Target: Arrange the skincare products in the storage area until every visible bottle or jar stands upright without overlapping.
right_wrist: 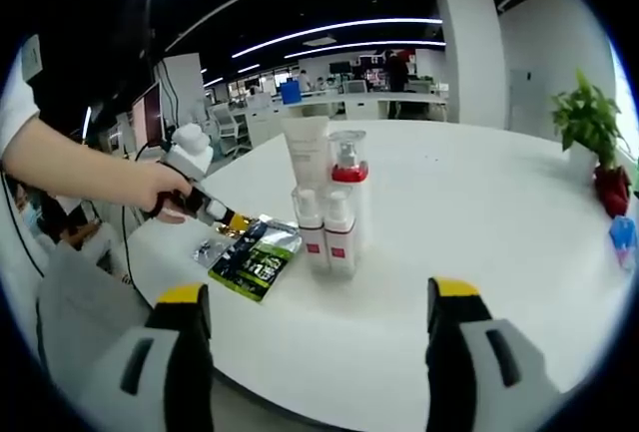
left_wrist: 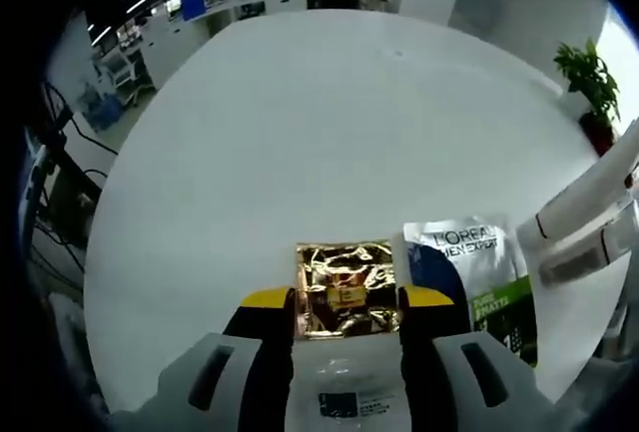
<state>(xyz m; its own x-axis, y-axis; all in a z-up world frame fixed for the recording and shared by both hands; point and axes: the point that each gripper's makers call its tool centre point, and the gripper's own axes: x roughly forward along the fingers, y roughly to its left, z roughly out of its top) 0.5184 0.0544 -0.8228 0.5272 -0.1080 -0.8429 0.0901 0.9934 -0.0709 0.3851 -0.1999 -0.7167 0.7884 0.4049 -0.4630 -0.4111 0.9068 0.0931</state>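
Gold sachet (left_wrist: pixel 346 289) pinched flat on the table (left_wrist: pixel 329 133) between left claw (left_wrist: pixel 347 304) tips; right claw (right_wrist: pixel 318 304) wide apart, bottles (right_wrist: pixel 327 215) ahead.

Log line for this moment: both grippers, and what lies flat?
left gripper: shut on gold sachet | right gripper: open, free | green sachet: flat on table | bottles: upright, clustered
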